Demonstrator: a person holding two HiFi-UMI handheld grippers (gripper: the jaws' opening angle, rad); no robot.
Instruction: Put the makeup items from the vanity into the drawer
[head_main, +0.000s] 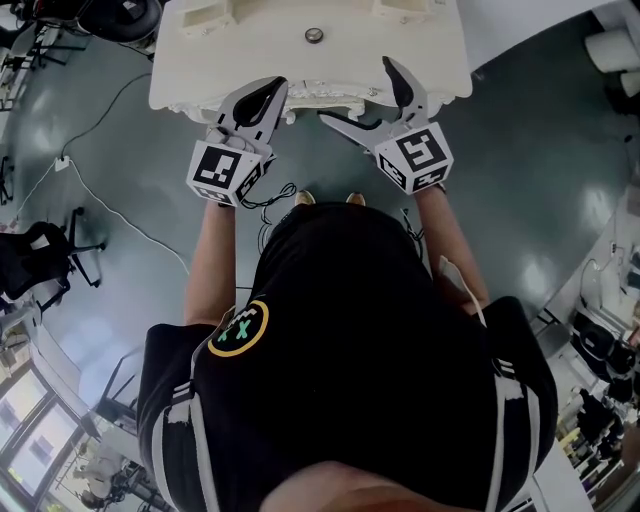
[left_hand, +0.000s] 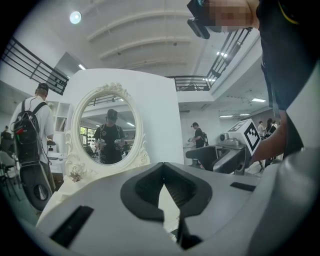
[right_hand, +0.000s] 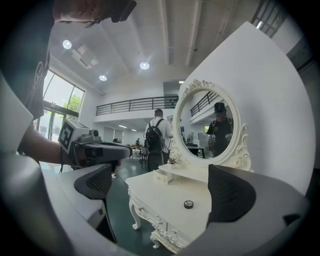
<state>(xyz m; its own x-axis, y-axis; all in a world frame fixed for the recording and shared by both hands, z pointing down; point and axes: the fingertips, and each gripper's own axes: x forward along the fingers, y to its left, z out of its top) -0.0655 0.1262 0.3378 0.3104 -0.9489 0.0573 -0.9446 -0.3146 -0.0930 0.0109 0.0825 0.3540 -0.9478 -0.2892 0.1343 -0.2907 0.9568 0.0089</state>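
Note:
A small round dark makeup jar sits alone on the white vanity top, in front of the oval mirror. The carved drawer front looks closed. My left gripper hovers at the vanity's front edge, jaws shut with nothing between them. My right gripper hangs beside it at the front edge, jaws spread wide and empty, the jar framed far beyond them. Each gripper shows in the other's view: the left gripper, the right gripper.
Small shelf drawers stand at the back of the vanity. A cable runs across the grey floor on the left, near a black chair. A person with a backpack stands beyond the vanity.

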